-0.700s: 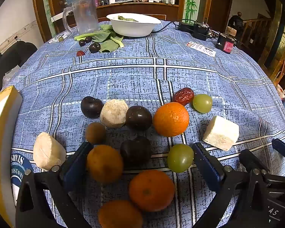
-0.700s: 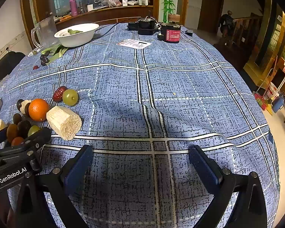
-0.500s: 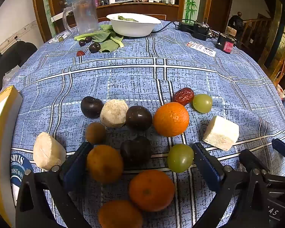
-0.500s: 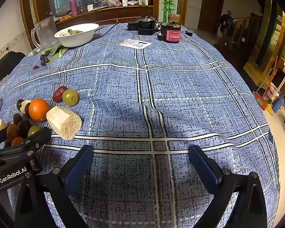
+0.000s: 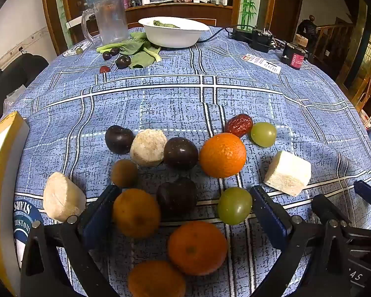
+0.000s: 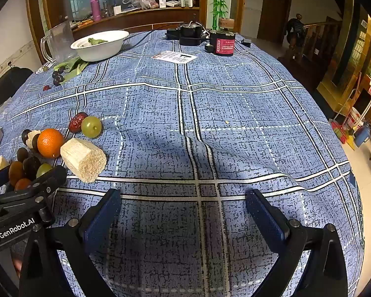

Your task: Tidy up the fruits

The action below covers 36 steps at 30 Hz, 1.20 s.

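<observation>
**Fruit sort: barely begun, both claws spread**

Round bench (image 6: pixel 235 113) under blue plaid cloth. White bowl (image 5: pixel 173 34) at far edge, holding only a green leaf or two; clear pitcher (image 5: pixel 111 17) beside it. No fruit placed in any container as far as visible. Judged: task at or near its start, nearly everything left to sort.

Fruit cluster loose on cloth at near left of bench, mixed kinds touching or just beside each other:
- Orange (image 5: pixel 222 154), lit, at cluster's right; tangerine (image 5: pixel 197 247) nearest camera; two more orange fruits in shadow, one (image 5: pixel 136 212) just beside the left finger.
- Pale fibrous chunks, likely peeled sugarcane: one (image 5: pixel 288 172) at right, one (image 5: pixel 61 199) at left, one (image 5: pixel 148 147) in middle.
- Dark plums: (image 5: pixel 119 139), (image 5: pixel 180 153), (image 5: pixel 176 195).
- Green grapes: (image 5: pixel 235 205) just inside the right finger, (image 5: pixel 263 134) farther off.
- Red jujube (image 5: pixel 238 125) touching far grape.
- Small brown fruit (image 5: pixel 124 173), kind unclear.

A few stray plums and a grape near pitcher, well apart from cluster.

Left claw (image 5: pixel 183 212): spread wide, low over cluster, straddling shadowed orange fruit, plum and near grape; nothing pinched.

Right claw (image 6: pixel 183 212): spread wide, over bare cloth, well apart from fruit, holding nothing.
</observation>
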Motion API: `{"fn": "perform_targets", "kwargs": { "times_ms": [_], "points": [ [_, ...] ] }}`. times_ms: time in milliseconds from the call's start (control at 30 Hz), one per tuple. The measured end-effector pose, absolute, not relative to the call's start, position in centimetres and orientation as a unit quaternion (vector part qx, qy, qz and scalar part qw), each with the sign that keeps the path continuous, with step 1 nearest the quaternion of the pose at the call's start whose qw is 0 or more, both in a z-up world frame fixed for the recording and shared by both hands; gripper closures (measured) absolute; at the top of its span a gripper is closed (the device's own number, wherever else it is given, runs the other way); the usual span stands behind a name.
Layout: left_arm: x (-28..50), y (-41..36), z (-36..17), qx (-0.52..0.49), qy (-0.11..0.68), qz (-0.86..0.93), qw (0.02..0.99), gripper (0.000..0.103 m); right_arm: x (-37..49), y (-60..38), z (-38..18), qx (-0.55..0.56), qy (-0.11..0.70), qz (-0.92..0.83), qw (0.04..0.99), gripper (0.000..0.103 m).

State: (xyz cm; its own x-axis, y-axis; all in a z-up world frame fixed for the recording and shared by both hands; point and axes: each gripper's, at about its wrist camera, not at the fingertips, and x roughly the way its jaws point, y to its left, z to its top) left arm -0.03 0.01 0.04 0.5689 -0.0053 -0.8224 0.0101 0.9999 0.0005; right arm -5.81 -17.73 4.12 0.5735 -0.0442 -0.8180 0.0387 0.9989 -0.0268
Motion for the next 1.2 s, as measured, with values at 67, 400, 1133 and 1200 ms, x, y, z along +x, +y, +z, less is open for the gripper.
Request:
{"fn": "perform_targets", "kwargs": {
  "times_ms": [67,400,1133,1200],
  "points": [
    [0.0,0.2,0.1,0.010,0.473,-0.016,0.881,0.000,-5.8,-17.7,4.1,-0.003,0.461,-0.023,0.887,0.001],
    [-2.9,2.2,1.5,-0.033,0.490,-0.073,0.868,0.000,-7.0,-17.5,4.4,0.004,0.495,-0.038,0.868,0.001],
    [-15.6,10.0,13.2,-0.046,0.231,0.060,0.970,0.000,-12.1,-13.8,8.8,0.027,0.407,-0.008,0.913,0.001],
    [-15.1,10.2,12.8,-0.045,0.257,0.049,0.964,0.000,-13.0,-13.5,9.5,0.020,0.386,-0.007,0.922,0.001]
  ]
}}
